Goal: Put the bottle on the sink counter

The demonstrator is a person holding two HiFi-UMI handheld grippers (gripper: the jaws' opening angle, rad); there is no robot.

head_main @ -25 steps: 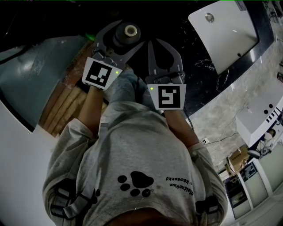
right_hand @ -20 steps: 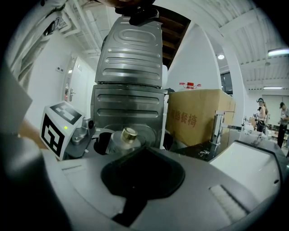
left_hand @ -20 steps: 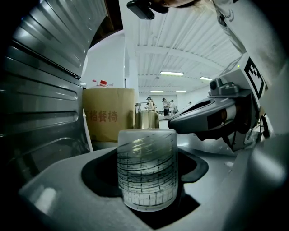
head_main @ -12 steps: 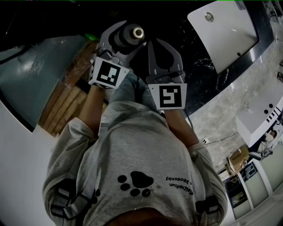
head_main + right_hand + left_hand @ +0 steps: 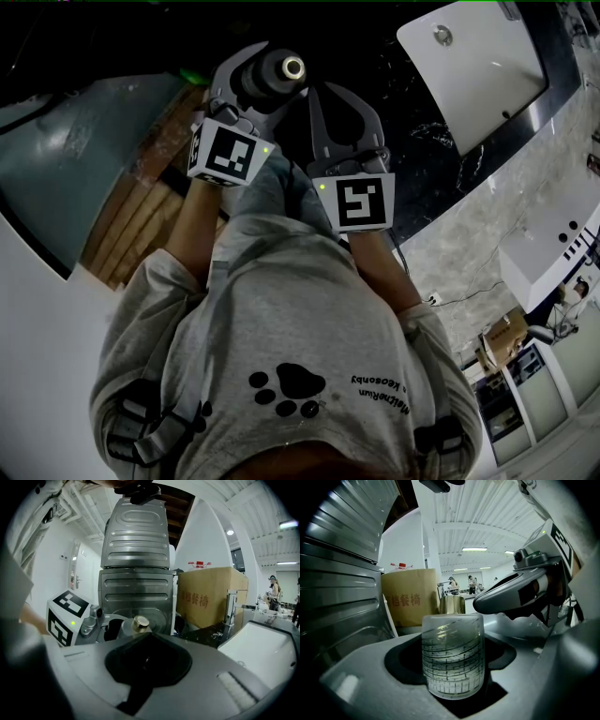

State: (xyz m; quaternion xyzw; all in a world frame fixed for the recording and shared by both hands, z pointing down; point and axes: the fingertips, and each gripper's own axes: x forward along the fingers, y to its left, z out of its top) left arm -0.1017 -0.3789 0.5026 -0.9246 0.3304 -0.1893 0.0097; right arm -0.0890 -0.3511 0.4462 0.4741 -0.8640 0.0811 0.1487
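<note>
Frosted bottle [image 5: 452,656], gold cap [image 5: 140,623] up, clamped between the left gripper [image 5: 270,77] jaws. It sits over the dark counter [image 5: 412,159], left of the white sink basin [image 5: 478,70]; can't tell if its base touches. Right gripper [image 5: 149,637] just right of it, jaws together, empty. Cardboard box [image 5: 410,602] at the far side behind the bottle.

Frosted glass bottle [image 5: 452,656] with fine dark line pattern, gold round cap [image 5: 293,67] uppermost, clamped between fingers of the left gripper [image 5: 277,71] over the black marbled worktop [image 5: 441,141].
</note>
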